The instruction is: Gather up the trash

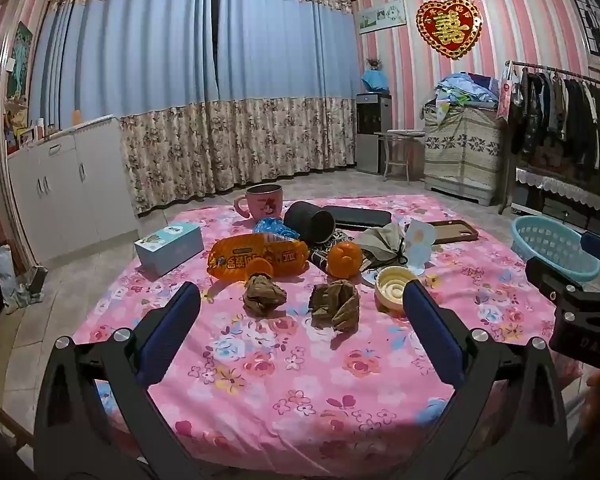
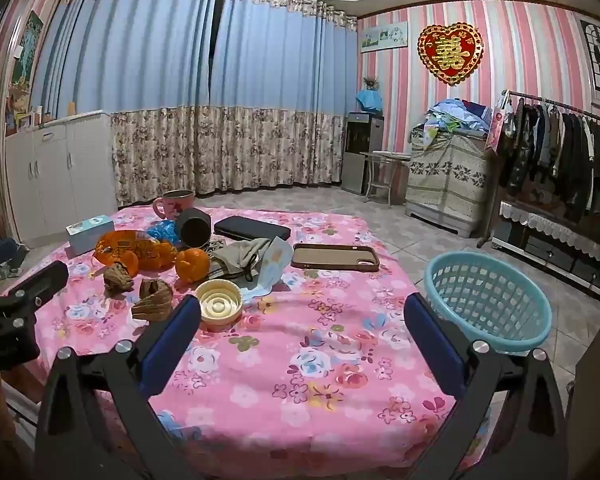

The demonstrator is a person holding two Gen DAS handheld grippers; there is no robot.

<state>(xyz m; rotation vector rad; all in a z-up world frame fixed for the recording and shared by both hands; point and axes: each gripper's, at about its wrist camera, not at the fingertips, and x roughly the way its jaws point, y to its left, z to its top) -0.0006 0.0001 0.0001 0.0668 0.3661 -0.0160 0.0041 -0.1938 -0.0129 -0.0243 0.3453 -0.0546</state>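
Two crumpled brown paper wads [image 1: 263, 295] [image 1: 336, 305] lie on the pink floral tablecloth [image 1: 300, 380], with a cream plastic lid [image 1: 392, 289] to their right. An orange wrapper [image 1: 256, 258] and a crumpled blue wrapper [image 1: 274, 229] lie behind them. My left gripper [image 1: 300, 320] is open and empty, just short of the wads. My right gripper [image 2: 300, 328] is open and empty over bare cloth, with the lid [image 2: 219, 307] and a wad [image 2: 153, 300] to its left. A light blue basket [image 2: 488, 300] stands off the table's right edge.
An orange [image 1: 344, 259], a pink mug [image 1: 263, 202], a tipped black cup [image 1: 310, 222], a tissue box [image 1: 170, 248], a black case [image 1: 360, 216], a brown phone case [image 2: 334, 257] and a grey cloth [image 2: 240, 258] crowd the far table. A clothes rack [image 2: 560, 152] stands at right.
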